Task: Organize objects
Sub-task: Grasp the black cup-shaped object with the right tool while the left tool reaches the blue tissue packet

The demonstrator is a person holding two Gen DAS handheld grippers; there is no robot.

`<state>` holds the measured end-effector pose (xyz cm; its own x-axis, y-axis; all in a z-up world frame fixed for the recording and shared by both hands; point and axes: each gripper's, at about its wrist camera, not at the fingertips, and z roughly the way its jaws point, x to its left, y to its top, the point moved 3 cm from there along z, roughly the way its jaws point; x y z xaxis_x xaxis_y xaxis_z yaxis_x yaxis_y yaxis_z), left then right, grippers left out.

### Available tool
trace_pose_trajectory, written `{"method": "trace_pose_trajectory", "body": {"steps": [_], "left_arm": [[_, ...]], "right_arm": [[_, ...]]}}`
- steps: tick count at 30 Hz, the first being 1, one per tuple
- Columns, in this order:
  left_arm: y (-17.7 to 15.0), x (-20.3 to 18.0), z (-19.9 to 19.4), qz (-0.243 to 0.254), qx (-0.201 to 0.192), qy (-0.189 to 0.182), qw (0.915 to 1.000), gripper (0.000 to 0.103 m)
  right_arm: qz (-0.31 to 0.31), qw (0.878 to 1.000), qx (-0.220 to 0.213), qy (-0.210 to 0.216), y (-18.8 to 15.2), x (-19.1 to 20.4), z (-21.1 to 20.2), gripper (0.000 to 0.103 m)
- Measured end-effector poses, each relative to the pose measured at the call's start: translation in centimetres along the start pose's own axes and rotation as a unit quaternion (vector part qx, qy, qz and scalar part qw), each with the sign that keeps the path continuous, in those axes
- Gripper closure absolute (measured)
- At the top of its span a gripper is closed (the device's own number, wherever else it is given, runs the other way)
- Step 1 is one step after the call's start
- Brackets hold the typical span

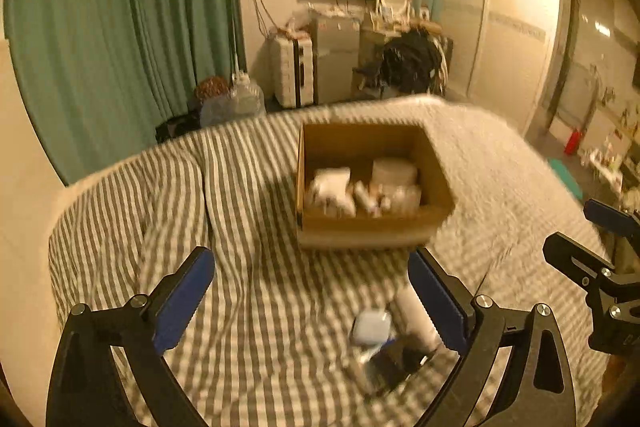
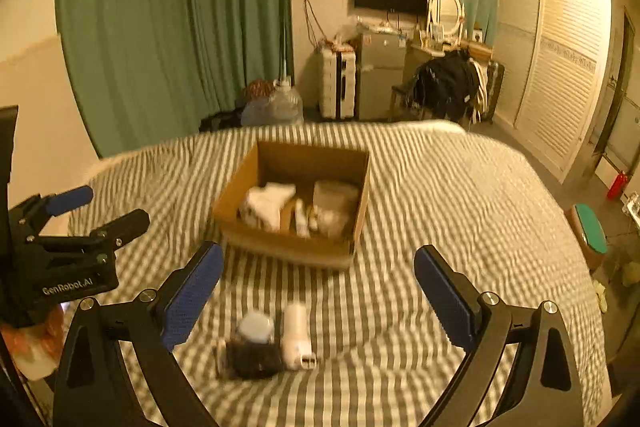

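White tube [image 2: 296,335] lies on the striped bedspread [image 2: 440,187], long axis pointing toward the cardboard box [image 2: 280,243]. Left gripper [image 1: 312,291] and right gripper [image 2: 318,291] both gape wide, holding nothing.

Motion blur smears the cardboard box [image 1: 372,187] at frame centre; its white contents are unidentifiable. The dark packet [image 1: 394,361], lower centre, is equally indistinct.
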<state>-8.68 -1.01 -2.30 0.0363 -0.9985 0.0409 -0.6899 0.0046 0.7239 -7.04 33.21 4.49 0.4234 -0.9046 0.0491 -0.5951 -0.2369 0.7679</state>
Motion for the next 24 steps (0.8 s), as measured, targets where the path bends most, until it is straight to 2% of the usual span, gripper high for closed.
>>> {"method": "trace_pose_trajectory", "body": {"steps": [3, 6, 12, 14, 16, 17, 20, 22, 24], "left_arm": [[-3.4, 0.4, 2.7, 0.011, 0.023, 0.047, 0.9986, 0.003], [-6.5, 1.0, 5.6, 0.016, 0.053, 0.069, 0.9960, 0.003], [-11.0, 1.9, 9.2, 0.009, 0.107, 0.049, 0.9930, 0.003], [-11.7, 2.2, 9.6, 0.007, 0.118, 0.038, 0.9922, 0.003], [-12.2, 2.5, 10.1, 0.004, 0.130, 0.044, 0.9905, 0.003], [-12.4, 2.6, 10.5, -0.002, 0.137, 0.042, 0.9897, 0.003], [-13.1, 2.9, 11.4, -0.012, 0.159, 0.035, 0.9867, 0.003], [-13.2, 2.8, 11.7, -0.010, 0.166, 0.030, 0.9857, 0.003], [-13.2, 2.4, 11.7, -0.005, 0.166, 0.024, 0.9859, 0.003]], "right_arm": [[0.005, 0.999, 0.031, 0.021, -3.3, 0.5, 1.9, 0.006], [-0.002, 0.997, 0.072, 0.036, -6.6, 1.7, 4.7, 0.006], [-0.025, 0.987, 0.143, 0.069, -11.7, 4.3, 10.1, 0.006], [-0.035, 0.983, 0.162, 0.080, -12.5, 5.2, 11.1, 0.008], [-0.044, 0.978, 0.182, 0.093, -13.2, 5.8, 11.9, 0.010], [-0.047, 0.976, 0.191, 0.093, -13.6, 6.1, 12.3, 0.012], [-0.056, 0.969, 0.222, 0.097, -14.6, 6.6, 13.6, 0.036], [-0.057, 0.965, 0.233, 0.106, -15.0, 6.8, 13.9, 0.036], [-0.054, 0.967, 0.224, 0.108, -14.9, 6.7, 13.4, 0.036]]}}
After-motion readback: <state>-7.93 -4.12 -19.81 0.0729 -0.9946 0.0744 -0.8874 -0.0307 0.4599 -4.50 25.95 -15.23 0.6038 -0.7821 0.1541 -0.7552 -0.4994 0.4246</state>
